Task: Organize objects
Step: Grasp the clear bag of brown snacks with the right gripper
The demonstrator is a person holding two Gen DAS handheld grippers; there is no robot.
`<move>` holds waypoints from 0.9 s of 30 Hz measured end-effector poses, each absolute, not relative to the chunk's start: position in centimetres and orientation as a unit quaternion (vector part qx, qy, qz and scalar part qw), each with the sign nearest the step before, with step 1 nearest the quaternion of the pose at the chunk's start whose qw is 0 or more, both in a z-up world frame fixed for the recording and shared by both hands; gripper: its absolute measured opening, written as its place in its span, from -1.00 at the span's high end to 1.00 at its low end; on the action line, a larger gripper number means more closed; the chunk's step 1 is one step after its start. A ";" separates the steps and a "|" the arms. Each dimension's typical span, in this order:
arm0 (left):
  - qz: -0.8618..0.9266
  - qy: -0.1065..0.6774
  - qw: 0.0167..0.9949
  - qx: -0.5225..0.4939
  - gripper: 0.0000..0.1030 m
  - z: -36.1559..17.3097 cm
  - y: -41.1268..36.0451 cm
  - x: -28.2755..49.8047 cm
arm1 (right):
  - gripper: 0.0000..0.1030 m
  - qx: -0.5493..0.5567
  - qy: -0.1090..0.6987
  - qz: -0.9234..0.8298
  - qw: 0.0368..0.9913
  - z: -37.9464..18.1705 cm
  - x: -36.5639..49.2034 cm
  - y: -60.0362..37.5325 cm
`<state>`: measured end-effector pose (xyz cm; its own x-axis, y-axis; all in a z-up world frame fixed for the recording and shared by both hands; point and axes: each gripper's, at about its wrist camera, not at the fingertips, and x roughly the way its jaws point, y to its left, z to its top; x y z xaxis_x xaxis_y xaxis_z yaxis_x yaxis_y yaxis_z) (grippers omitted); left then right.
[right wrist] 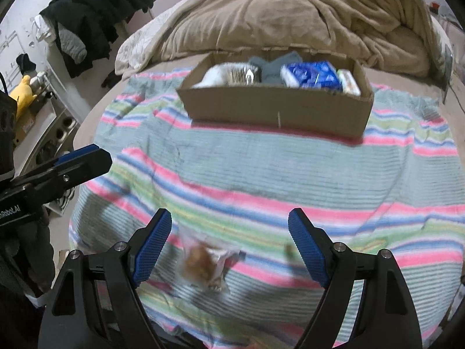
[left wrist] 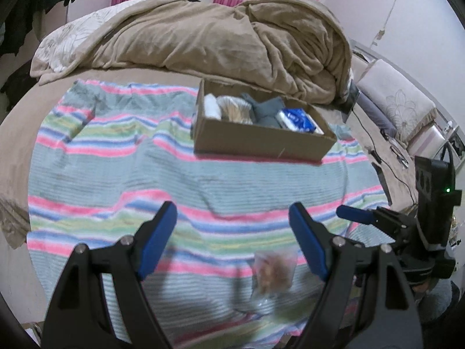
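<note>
Snack bag [left wrist: 274, 273], clear with brownish contents, lies blurred on the striped blanket [left wrist: 174, 180] in the left wrist view, near the right finger of the left gripper [left wrist: 232, 238], whose jaws stand wide apart and empty. Farther back sits a cardboard box [left wrist: 261, 142] holding packets. In the right wrist view, the bag sits between the spread, empty fingers of the right gripper [right wrist: 229, 244], toward the left finger.

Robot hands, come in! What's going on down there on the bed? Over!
Left gripper open, empty. Right gripper open, empty. Snack bag loose on striped blanket, outside cardboard box. Nothing between bag and box.
</note>
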<state>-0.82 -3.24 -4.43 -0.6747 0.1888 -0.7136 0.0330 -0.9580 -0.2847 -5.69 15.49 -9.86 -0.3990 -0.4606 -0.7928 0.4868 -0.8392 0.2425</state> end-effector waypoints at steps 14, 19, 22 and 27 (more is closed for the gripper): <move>0.889 -0.138 0.031 -0.435 -0.57 -7.9 -3.4 1.1 | -0.65 0.517 0.017 -0.802 0.300 -14.9 -4.2 13.2; 0.880 -0.142 0.026 -0.453 -0.57 -9.4 -3.4 0.7 | -0.64 0.535 0.006 -0.789 0.302 -16.8 -4.6 13.0; 0.878 -0.137 0.025 -0.458 -0.57 -9.8 -3.1 0.3 | -0.60 0.537 -0.001 -0.787 0.303 -17.4 -5.0 13.0; 0.876 -0.134 0.019 -0.463 -0.57 -10.4 -3.1 -0.2 | 0.04 0.530 -0.008 -0.788 0.314 -17.1 -5.5 13.3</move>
